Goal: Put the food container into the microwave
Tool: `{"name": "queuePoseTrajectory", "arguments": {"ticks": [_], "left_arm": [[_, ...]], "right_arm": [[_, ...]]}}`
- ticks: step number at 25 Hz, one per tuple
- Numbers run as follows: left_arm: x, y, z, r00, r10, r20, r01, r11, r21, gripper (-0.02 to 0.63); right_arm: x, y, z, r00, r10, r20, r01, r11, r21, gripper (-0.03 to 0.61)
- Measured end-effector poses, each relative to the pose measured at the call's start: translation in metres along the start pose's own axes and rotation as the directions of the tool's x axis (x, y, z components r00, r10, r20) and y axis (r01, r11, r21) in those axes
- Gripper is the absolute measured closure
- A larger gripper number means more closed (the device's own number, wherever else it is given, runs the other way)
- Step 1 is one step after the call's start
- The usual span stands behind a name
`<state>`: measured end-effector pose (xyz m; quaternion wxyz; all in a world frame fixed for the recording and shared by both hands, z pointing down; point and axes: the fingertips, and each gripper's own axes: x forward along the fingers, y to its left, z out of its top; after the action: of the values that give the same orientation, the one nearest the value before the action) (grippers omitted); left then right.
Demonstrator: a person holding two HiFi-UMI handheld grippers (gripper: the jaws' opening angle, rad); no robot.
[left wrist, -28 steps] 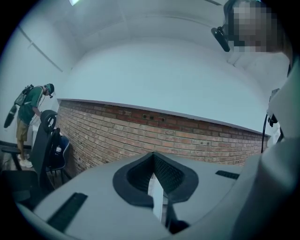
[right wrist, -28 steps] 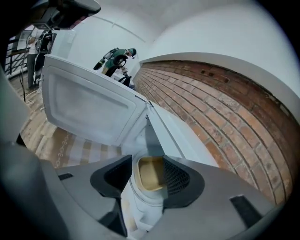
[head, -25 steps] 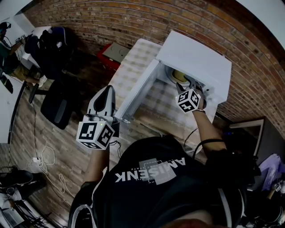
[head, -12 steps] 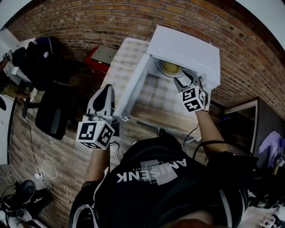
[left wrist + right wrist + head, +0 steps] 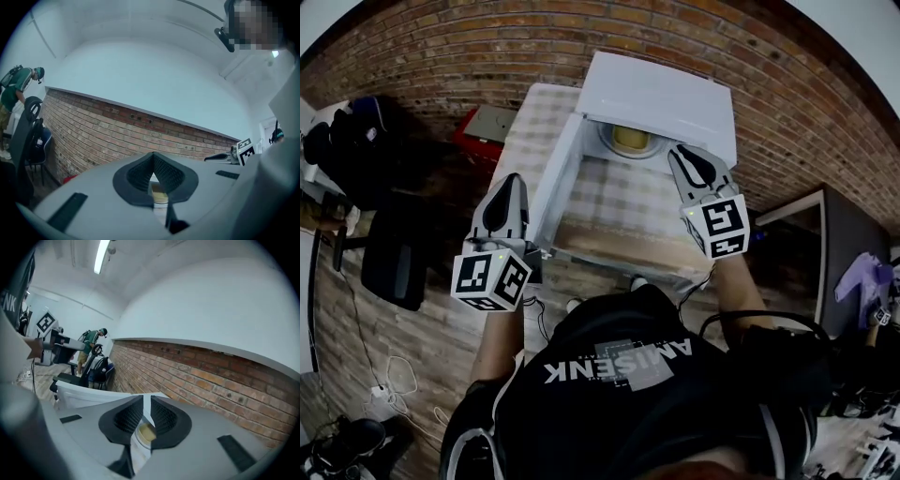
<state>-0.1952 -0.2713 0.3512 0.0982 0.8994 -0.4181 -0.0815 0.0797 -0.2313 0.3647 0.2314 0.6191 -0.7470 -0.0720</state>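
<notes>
Head view: container (image 5: 630, 141) already inside microwave (image 5: 661, 94), at bench (image 5: 619, 202) back edge. Right claw (image 5: 675, 152) by opening's right edge. Judgement: draw it clear, then push door (image 5: 555, 187) shut with left claw (image 5: 511, 181), just left of door. Bench front free; wall behind.

Left gripper view: left claw (image 5: 153, 161) tips together, empty.

Right gripper view: right claw (image 5: 146, 404) just closing to narrow slit, nothing between; container (image 5: 146, 431) beyond.

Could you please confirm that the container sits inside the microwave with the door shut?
Not quite: the door is open, not shut. The head view shows it swung out at the left of the microwave. The container does sit inside.
</notes>
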Motion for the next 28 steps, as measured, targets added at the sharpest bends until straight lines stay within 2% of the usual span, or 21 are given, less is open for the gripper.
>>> {"name": "queuePoseTrajectory", "arguments": {"ticks": [5,10,19,24,28], "left_arm": [[0.017,-0.021,0.004,1.000,0.024,-0.006,-0.024,1.000,0.008,0.602],[0.040,-0.060,0.001,1.000,0.013,-0.013,-0.013,0.999,0.039,0.602],[0.065,-0.094,-0.001,0.999,0.048,-0.004,-0.047,0.996,0.072,0.602],[0.081,-0.116,-0.003,1.000,0.031,0.000,-0.031,0.995,0.091,0.601],[0.083,-0.123,-0.004,1.000,0.026,0.013,-0.027,0.996,0.089,0.602]], "right_arm": [[-0.024,-0.039,0.014,0.996,-0.023,0.085,0.015,0.996,0.090,0.522],[-0.046,-0.077,0.007,0.991,-0.013,0.131,-0.010,0.985,0.174,0.528],[-0.067,-0.126,-0.018,0.990,-0.032,0.138,0.005,0.982,0.187,0.529],[-0.074,-0.142,-0.018,0.987,-0.058,0.151,0.036,0.989,0.140,0.532],[-0.082,-0.149,-0.022,0.985,-0.068,0.158,0.045,0.988,0.146,0.537]]}}
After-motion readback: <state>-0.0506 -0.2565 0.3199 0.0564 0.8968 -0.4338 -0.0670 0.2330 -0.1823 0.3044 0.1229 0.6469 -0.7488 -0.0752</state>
